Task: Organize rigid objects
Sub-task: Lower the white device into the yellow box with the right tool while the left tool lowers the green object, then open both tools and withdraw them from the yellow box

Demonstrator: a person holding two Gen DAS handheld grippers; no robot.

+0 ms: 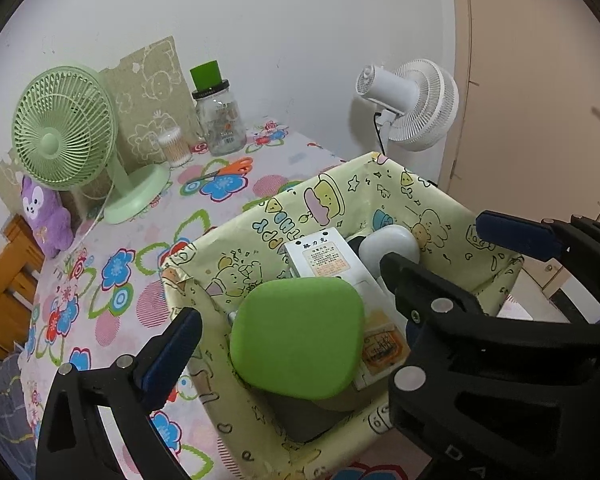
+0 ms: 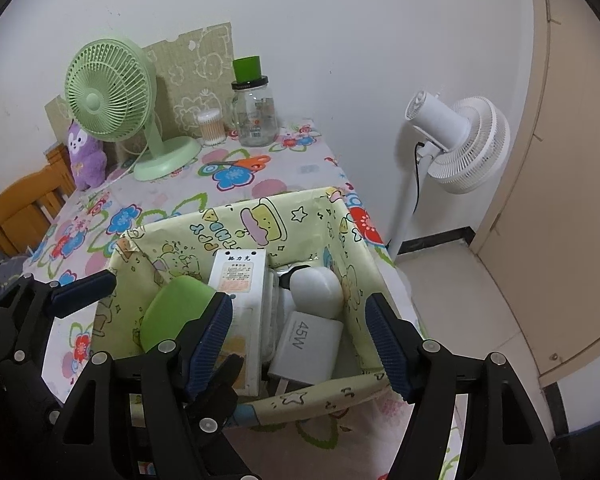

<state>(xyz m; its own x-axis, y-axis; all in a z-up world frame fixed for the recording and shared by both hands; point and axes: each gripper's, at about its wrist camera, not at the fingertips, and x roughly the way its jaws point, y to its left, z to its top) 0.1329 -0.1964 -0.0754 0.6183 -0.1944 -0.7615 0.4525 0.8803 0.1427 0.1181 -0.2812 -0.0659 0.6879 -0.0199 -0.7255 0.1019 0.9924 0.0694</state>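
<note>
The green case lies in the yellow storage box, at nine o'clock of the white boxes. Both the left gripper and right gripper hover spread, empty. Probably everything's packed; lift clear of the box walls.

The left gripper is built of black plastic arms with triangular cut-outs, joined by round silver pivot pins. A small cross-head screw sits on the right-hand arm, and raised white letters, "D" and "A", show on its lower part. Its fingers end in dark blue ribbed pads. The right gripper has the same make: black skeletal arms, silver pins at the joints, and long dark blue pads with fine ridges across their faces.
</note>
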